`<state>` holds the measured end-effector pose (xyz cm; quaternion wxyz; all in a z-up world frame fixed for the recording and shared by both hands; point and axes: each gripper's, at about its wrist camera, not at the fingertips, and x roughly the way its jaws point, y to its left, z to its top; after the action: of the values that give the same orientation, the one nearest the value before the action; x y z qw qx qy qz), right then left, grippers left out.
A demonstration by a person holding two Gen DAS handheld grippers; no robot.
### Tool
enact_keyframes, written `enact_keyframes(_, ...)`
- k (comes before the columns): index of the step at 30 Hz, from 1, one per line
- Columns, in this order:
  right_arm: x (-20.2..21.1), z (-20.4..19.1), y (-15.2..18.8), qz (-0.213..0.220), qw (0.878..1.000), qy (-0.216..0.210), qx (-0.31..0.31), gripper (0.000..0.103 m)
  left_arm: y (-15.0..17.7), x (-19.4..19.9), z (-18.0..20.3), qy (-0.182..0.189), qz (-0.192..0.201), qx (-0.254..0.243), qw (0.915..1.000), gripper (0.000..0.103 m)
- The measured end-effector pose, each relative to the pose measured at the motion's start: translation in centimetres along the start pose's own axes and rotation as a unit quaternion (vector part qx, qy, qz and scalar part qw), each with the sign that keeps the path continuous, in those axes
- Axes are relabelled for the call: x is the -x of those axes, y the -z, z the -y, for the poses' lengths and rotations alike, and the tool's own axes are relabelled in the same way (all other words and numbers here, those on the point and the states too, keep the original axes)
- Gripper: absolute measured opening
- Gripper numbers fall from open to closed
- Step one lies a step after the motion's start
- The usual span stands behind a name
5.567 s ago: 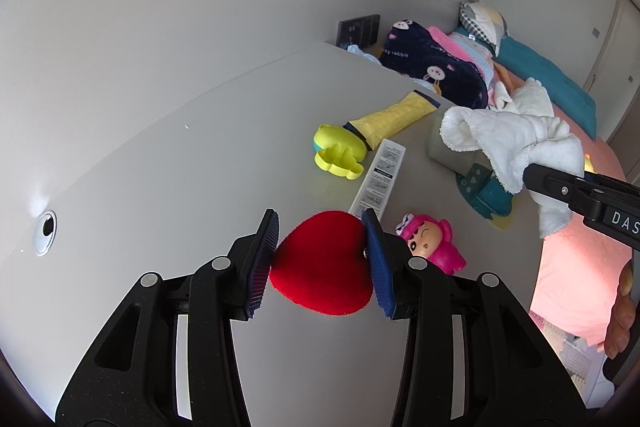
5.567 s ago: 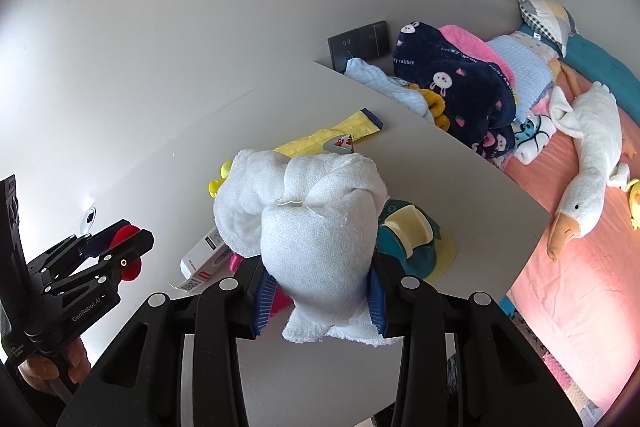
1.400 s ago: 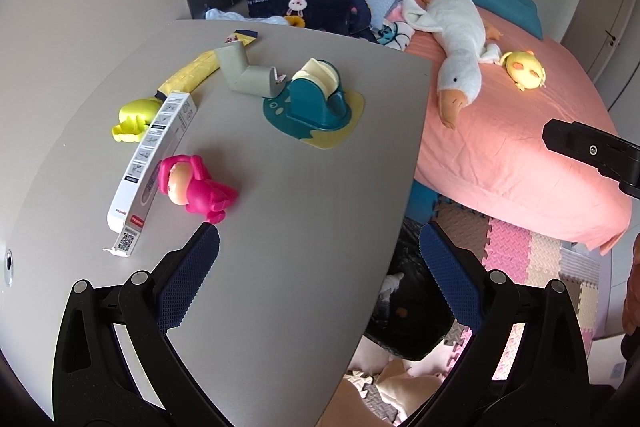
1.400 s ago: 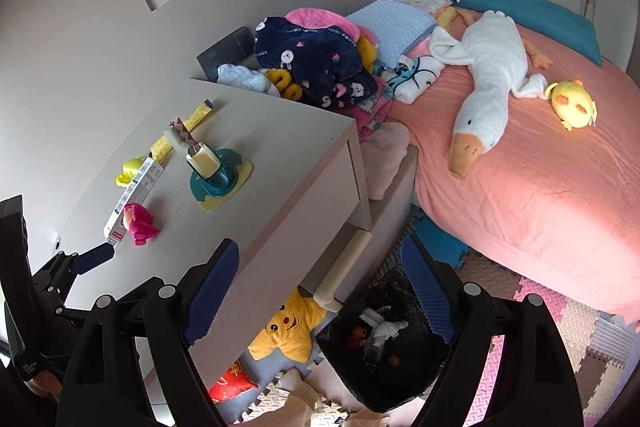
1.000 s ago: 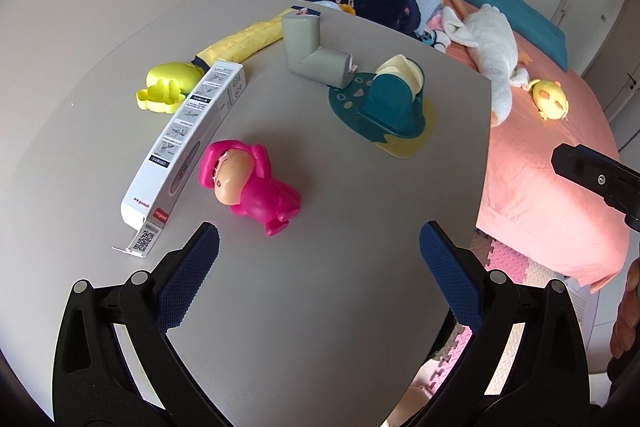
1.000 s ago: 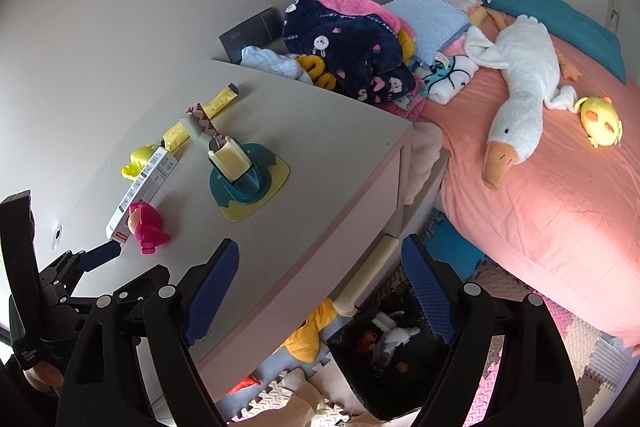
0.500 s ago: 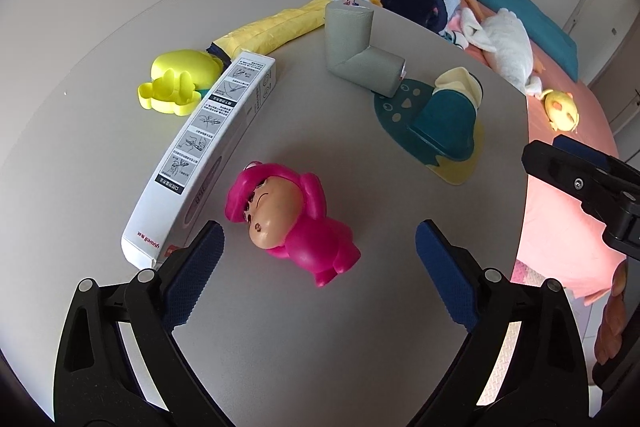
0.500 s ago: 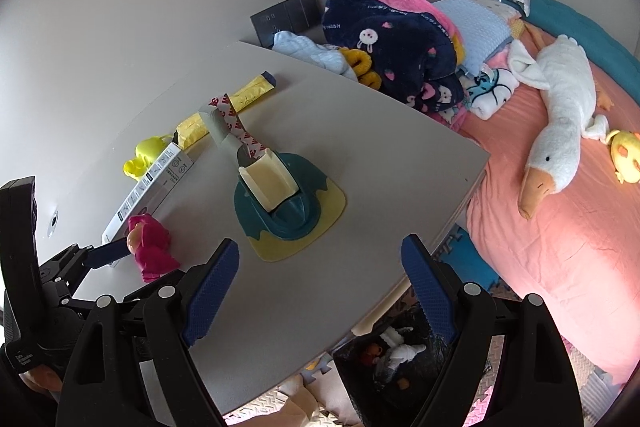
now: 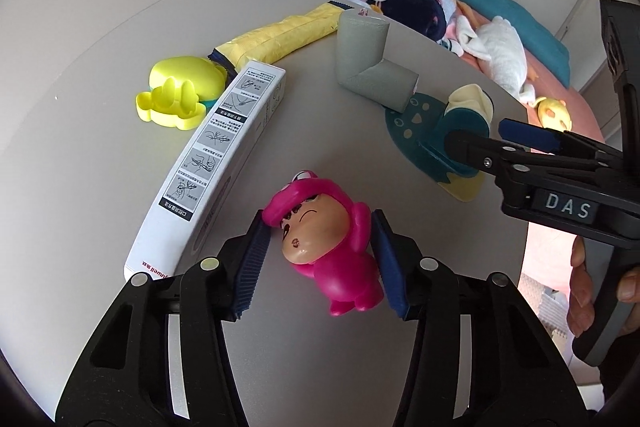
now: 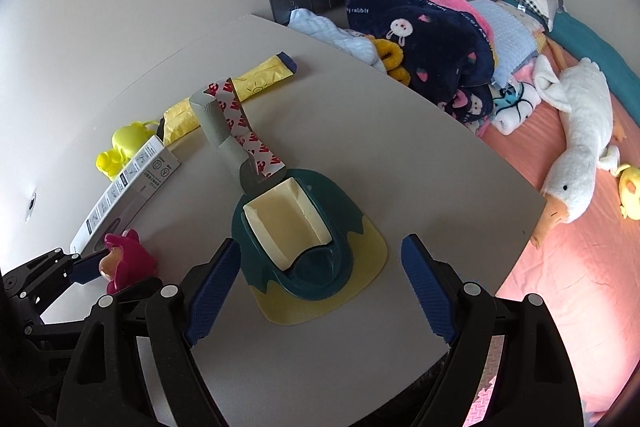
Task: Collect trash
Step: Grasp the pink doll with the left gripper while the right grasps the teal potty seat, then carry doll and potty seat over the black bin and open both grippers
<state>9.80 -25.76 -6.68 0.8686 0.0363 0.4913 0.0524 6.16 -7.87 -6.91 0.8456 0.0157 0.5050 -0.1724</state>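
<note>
My left gripper (image 9: 318, 255) is closed around the head of a pink doll figure (image 9: 324, 239) lying on the grey table (image 9: 120, 115); both blue pads touch it. The doll also shows in the right wrist view (image 10: 128, 263). My right gripper (image 10: 320, 287) is open and empty, straddling a teal and cream tape dispenser on a yellow mat (image 10: 300, 239). The right gripper shows from the side in the left wrist view (image 9: 520, 143), by the dispenser (image 9: 452, 131).
On the table lie a long white box (image 9: 224, 155), a yellow toy (image 9: 180, 91), a yellow packet (image 9: 280, 35) and a grey L-shaped corner guard (image 9: 368, 59). The table edge runs at the right (image 10: 500, 163). Beyond it are a pink bed (image 10: 580, 267), a plush goose (image 10: 576, 147) and folded blankets (image 10: 420, 39).
Both grippers dropped their earlier items and came back over the table. My left gripper moved down to the pink doll and closed on its head. My right gripper moved over the tape dispenser, staying open.
</note>
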Motion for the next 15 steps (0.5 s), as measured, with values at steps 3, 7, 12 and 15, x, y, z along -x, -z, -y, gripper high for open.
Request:
enact_keyframes(3, -0.5, -0.4, -0.3, -0.001, 1.000, 0.008, 0.011, 0.077, 0.1, 0.1, 0.0, 0.001, -0.004, -0.005, 1.0000, 0.045)
enact_keyframes(7, -1.2, -0.6, -0.8, -0.009, 1.000, 0.002, 0.017, 0.053, 0.3, 0.3, -0.1, 0.000, -0.005, -0.008, 1.0000, 0.045)
enact_keyframes(12, -0.7, -0.8, -0.8, -0.007, 1.000, -0.010, 0.026, 0.044, 0.4, 0.6, 0.3, 0.000, -0.001, -0.013, 0.9999, 0.045)
enact_keyframes(15, 0.6, -0.8, -0.5, 0.003, 1.000, -0.015, 0.020, 0.044, 0.3, 1.1, 0.5, 0.001, 0.007, -0.016, 0.9998, 0.045)
